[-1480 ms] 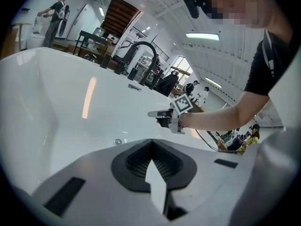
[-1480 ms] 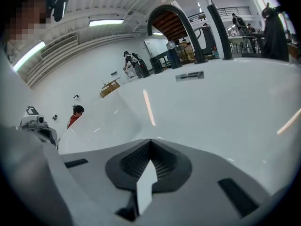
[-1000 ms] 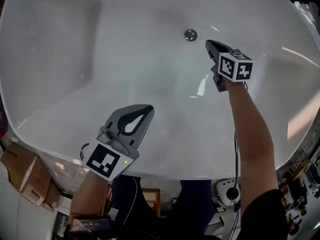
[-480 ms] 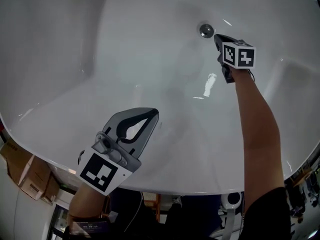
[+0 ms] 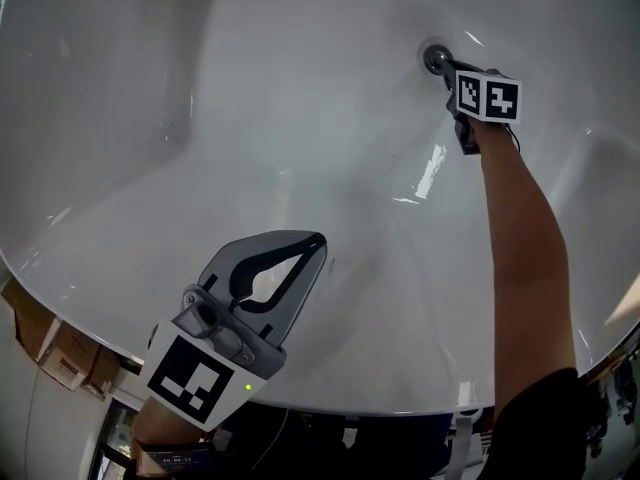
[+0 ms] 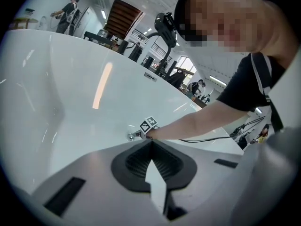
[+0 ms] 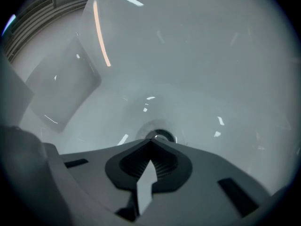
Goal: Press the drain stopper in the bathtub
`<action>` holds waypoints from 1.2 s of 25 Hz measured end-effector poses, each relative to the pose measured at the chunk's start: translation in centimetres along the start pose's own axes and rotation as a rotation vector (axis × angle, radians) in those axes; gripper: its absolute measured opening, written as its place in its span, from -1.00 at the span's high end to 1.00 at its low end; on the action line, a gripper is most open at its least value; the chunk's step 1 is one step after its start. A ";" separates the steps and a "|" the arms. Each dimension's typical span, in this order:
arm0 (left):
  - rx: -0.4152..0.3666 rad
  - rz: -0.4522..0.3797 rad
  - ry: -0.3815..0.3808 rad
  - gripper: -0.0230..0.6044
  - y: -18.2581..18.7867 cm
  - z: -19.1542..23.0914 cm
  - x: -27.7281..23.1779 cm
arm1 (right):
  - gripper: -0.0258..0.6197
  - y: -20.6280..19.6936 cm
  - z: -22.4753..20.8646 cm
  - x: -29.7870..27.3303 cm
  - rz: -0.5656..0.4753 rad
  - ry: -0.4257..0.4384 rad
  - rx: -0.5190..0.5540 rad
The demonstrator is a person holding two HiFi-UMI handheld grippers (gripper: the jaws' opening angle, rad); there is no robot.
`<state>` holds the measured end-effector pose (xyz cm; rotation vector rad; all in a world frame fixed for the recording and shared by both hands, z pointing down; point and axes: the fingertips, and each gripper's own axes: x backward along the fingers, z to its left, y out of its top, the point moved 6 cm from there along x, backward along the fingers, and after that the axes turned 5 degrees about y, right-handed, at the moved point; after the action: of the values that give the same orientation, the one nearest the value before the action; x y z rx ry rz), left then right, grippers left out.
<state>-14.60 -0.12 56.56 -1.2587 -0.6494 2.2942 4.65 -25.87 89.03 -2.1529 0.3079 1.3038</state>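
At the far side of the white bathtub (image 5: 250,118), the round metal drain stopper (image 5: 433,58) sits in the tub floor. On an outstretched bare forearm (image 5: 520,248), the right hand-held gripper (image 5: 448,66) points at it with both jaws closed together and nothing between them. Their joined tip lies at the stopper's near edge, though contact is not clear. Over the tub's near rim, well apart from the drain, the left hand-held gripper (image 5: 316,240) hangs with its 2 jaws also pressed tip to tip, holding nothing.
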 end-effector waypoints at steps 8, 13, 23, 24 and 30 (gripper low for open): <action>0.007 0.033 -0.023 0.90 -0.5 0.2 -0.2 | 0.88 0.2 -0.7 -2.4 0.019 -0.023 -0.004; -0.016 0.046 -0.033 0.90 -0.4 0.0 0.0 | 0.88 0.3 -0.9 -3.0 0.034 -0.015 -0.005; -0.042 0.072 -0.042 0.90 -0.8 0.0 0.0 | 0.87 -0.2 -1.1 -3.6 0.070 -0.018 -0.028; -0.040 0.070 -0.041 0.90 -0.8 0.1 0.0 | 0.87 -0.2 -1.1 -3.6 0.074 -0.017 -0.028; -0.034 0.066 -0.045 0.90 -0.8 -0.1 0.0 | 0.87 0.2 -0.9 -3.9 0.128 -0.071 0.043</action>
<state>-14.43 0.54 56.98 -1.2651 -0.6751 2.3807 3.32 -26.94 92.63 -2.0743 0.4474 1.4284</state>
